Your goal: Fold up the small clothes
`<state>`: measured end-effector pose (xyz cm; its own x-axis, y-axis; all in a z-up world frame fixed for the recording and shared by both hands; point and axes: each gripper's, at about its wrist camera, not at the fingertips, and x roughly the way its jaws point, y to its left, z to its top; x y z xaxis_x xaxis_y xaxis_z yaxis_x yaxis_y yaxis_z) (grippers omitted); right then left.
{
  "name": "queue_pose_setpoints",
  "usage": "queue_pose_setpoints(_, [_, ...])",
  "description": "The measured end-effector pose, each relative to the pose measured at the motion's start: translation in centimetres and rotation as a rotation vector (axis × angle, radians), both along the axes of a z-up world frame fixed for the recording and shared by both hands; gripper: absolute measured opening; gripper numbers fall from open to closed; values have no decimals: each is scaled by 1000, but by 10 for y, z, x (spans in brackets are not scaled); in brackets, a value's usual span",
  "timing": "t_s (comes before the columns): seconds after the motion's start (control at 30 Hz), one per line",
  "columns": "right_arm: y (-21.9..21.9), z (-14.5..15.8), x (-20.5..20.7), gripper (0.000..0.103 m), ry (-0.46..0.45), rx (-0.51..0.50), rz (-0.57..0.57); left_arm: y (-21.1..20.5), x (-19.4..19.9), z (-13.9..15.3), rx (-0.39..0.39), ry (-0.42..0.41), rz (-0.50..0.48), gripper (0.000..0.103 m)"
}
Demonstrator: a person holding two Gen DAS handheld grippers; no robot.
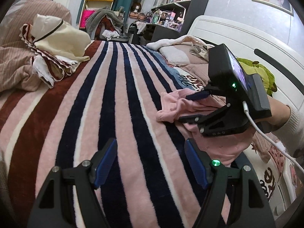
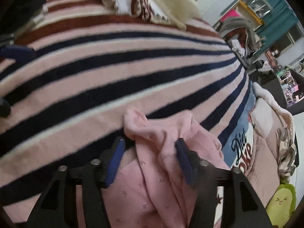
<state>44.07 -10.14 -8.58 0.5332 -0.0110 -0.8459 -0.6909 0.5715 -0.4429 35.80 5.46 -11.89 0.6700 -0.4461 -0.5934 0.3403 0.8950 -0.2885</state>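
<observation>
A small pink garment [image 1: 171,106] [image 2: 161,180] with a tiny print lies crumpled on the striped blanket [image 1: 114,95] [image 2: 114,66]. My right gripper [image 1: 190,106] [image 2: 150,142] points down at it, and a raised fold of the cloth sits between the blue pads. The right pad [image 2: 183,163] touches the fold, while a dark gap separates the left pad [image 2: 115,163] from the cloth. A hand [image 1: 279,112] holds this gripper. My left gripper [image 1: 150,142] hovers open over bare blanket just left of the garment, with nothing between its fingers.
A heap of cream and maroon-trimmed clothes [image 1: 57,43] [image 2: 144,1] rests at the blanket's far side. A green plush toy [image 1: 264,74] [image 2: 281,201] and pillows [image 1: 174,55] lie by the white headboard [image 1: 237,34]. Cluttered shelves [image 1: 171,5] stand beyond the bed.
</observation>
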Motion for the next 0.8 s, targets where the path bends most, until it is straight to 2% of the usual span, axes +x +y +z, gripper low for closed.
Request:
queue_pose_setpoints(0.03, [-4,0,2,7,-24,-9,-23,0,1,-1,-2,4,1,70])
queue_pose_setpoints(0.07, [-9,4,5,4,-44,0,-53,0,3,-2,-6,8,1,70])
queue_pose_setpoints(0.23, [-53,36,24,2,-153,123,-184,-9,7,-2,-8,22,-15,70])
queue_pose_setpoints(0.4, [-109,51,36,2,-191,195,-302,-27,11,4,14,21,-40,70])
queue_pose_setpoints(0.53, [-153,46,39,2,-202,242,-385,-46,18,8,37,24,-55,70])
queue_pose_setpoints(0.7, [-190,26,43,2,-176,282,-461,-72,29,6,57,49,-96,70])
queue_pose_setpoints(0.8, [-203,7,50,2,-113,288,-496,-89,32,5,73,57,-124,70])
